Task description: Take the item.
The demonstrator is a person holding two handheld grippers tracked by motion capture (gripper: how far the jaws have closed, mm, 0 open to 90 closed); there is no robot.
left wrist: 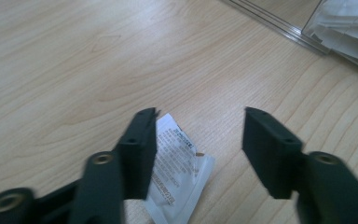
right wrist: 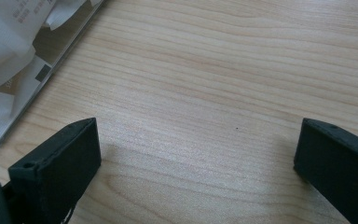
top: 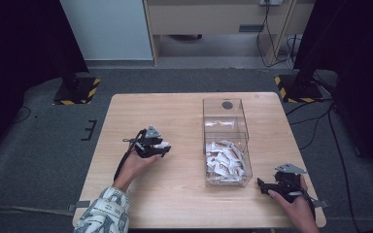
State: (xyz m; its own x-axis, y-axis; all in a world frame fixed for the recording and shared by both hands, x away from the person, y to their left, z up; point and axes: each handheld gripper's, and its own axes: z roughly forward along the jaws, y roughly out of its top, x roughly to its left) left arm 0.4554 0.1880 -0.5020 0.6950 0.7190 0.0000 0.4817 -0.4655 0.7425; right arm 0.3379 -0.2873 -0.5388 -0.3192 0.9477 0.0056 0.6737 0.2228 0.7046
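Note:
A clear plastic box (top: 226, 141) stands on the wooden table (top: 184, 116), its near half heaped with several white paper packets (top: 225, 160). My left gripper (top: 161, 148) sits left of the box, held by a hand. Its jaws are open in the left gripper view (left wrist: 200, 135), and one white printed packet (left wrist: 179, 172) lies flat on the wood beside and under the left jaw, not clamped. My right gripper (top: 264, 184) rests near the table's front right corner, just right of the box. Its jaws (right wrist: 196, 154) stand wide open over bare wood.
The box's corner with packets (left wrist: 345, 32) shows at the upper right of the left gripper view, and its edge (right wrist: 23, 60) at the upper left of the right gripper view. Around the table are grey carpet, black stands with yellow-striped bases (top: 75, 90) and cables.

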